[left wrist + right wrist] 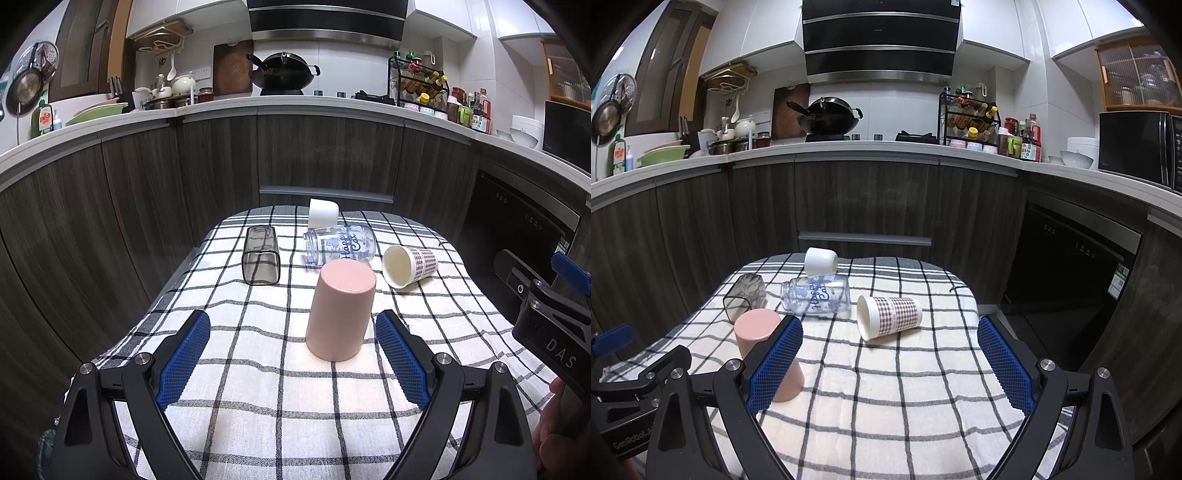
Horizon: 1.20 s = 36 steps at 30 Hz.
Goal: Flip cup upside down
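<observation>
Pink cup [340,308] upside down on checked worktop [258,369], L hand-held gripper [291,354] jaws apart w/ nothing between, R hand-held gripper [889,363] jaws apart, paper cup [888,316] on its side.

I see a checked tablecloth [886,398] covering the table. Beyond its far edge, on the counter [886,149]: a black wok [831,120], a spice rack [969,118], a microwave [1136,146] at right.

Both grippers [293,354] [889,363] wide open
</observation>
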Available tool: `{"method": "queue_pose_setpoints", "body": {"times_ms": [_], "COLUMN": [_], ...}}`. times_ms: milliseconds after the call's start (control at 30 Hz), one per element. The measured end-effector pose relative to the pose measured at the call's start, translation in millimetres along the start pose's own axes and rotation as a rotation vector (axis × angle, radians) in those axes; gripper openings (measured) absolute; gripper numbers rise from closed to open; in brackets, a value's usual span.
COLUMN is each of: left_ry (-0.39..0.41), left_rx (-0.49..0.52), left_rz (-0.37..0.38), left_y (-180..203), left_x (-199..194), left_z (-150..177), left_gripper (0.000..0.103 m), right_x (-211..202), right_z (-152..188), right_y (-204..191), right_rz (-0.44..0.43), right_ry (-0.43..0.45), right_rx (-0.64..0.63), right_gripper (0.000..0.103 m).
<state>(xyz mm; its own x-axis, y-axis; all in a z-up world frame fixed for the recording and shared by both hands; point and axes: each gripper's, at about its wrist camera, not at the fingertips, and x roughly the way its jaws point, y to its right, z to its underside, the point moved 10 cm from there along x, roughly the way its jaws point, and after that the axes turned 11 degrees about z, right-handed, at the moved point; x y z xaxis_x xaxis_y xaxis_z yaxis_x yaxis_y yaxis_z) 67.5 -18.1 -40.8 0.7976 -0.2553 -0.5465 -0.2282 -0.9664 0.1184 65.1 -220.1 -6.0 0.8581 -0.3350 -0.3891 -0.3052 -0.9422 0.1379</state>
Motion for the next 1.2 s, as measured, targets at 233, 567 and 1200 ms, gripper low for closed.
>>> {"method": "queue_pose_setpoints", "body": {"times_ms": [233, 567, 1200], "left_ry": [0.0, 0.015, 0.018], "left_rx": [0.0, 0.012, -0.01], "left_rz": [-0.001, 0.0, -0.002], "left_y": [0.0, 0.3, 0.2], "left_x": [-0.1, -6.5, -9.2], "left_z": [0.0, -4.7, -11.2], "left_gripper": [0.092, 0.097, 0.098], "right_x": [-1.4, -3.1, -5.8], "right_z": [-0.7, -3.4, -8.3], "right_y": [-0.5, -0.1, 0.7], "right_rz": [-0.001, -0.003, -0.008], "right_ry": [0.004, 0.007, 0.012], "right_rx": [0.003, 0.007, 0.026], "right_gripper": [0.096, 0.096, 0.097]}}
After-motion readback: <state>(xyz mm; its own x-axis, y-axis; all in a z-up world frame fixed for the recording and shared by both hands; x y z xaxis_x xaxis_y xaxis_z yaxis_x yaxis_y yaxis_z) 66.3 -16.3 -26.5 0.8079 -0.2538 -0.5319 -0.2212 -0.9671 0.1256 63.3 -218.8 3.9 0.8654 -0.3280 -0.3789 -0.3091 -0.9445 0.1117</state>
